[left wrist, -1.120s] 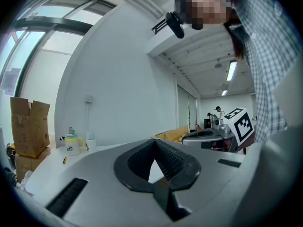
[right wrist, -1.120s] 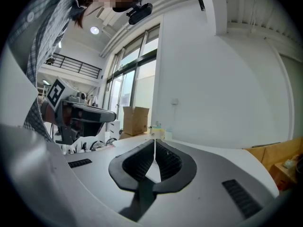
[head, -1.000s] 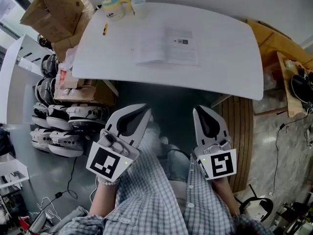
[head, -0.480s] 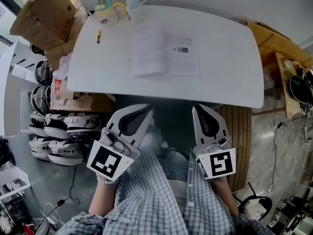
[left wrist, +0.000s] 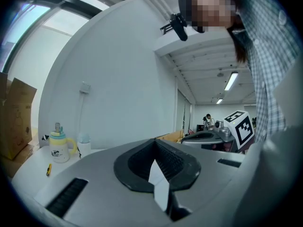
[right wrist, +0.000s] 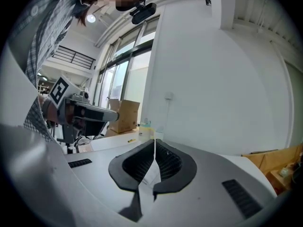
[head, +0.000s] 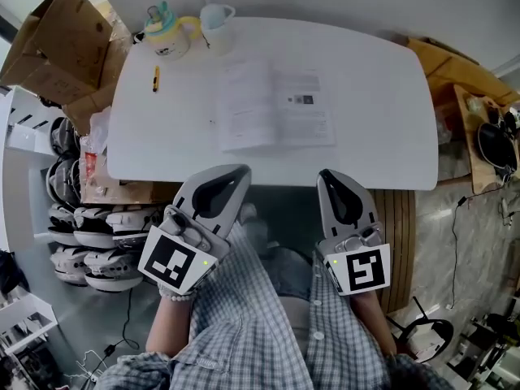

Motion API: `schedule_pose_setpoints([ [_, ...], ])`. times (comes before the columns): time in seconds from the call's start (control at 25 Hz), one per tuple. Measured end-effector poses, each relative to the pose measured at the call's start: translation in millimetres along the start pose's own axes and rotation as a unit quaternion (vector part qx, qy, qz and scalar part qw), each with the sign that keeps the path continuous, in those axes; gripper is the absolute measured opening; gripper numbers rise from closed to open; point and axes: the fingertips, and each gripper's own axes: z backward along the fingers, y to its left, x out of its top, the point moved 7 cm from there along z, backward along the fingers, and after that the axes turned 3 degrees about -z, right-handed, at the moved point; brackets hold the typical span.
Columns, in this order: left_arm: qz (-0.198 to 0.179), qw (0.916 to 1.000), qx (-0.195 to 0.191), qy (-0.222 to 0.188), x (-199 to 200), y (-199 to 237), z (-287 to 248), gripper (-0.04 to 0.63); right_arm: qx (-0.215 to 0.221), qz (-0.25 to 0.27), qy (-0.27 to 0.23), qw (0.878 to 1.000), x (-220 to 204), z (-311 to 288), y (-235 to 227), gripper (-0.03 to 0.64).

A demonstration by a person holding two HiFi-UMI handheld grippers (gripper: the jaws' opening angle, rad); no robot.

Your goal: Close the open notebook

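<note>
The person's checked shirt (head: 268, 331) fills the near foreground of the head view, with both forearms stretched toward the desk (head: 382, 96). The left claw (head: 234, 175) and the right claw (head: 331, 181) sit side by side, their tips at the desk's near edge, each with a marker cube at its near end.

The left gripper view looks along the left claw (left wrist: 155, 148): its dark pads are pressed together with nothing pinched. The right gripper view shows the right claw (right wrist: 155, 148) likewise pressed together and holding nothing.

Only the head view shows the open notebook (head: 276, 104). It lies flat at the middle of the white desk, pages up, well apart from both claws.

At the desk's far left lie a yellow pen (head: 155, 78), a yellow mug (head: 166, 35) with a teal lid and a pale cup (head: 214, 16). The left gripper view catches the same three low across the desk.

Cardboard boxes (head: 49, 39) stand left of the desk, and one box appears in the right gripper view behind the left claw. Only the left gripper view shows a person (left wrist: 208, 119) standing far off down the room.
</note>
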Motion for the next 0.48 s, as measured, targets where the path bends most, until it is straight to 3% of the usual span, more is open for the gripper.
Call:
schedule_pose_setpoints([
  [0.48,-0.01,0.9997,-0.02,-0.006,6,56,-18,0.006,-0.024,0.009,-0.003,1.0,12,-51,-3,0.025],
])
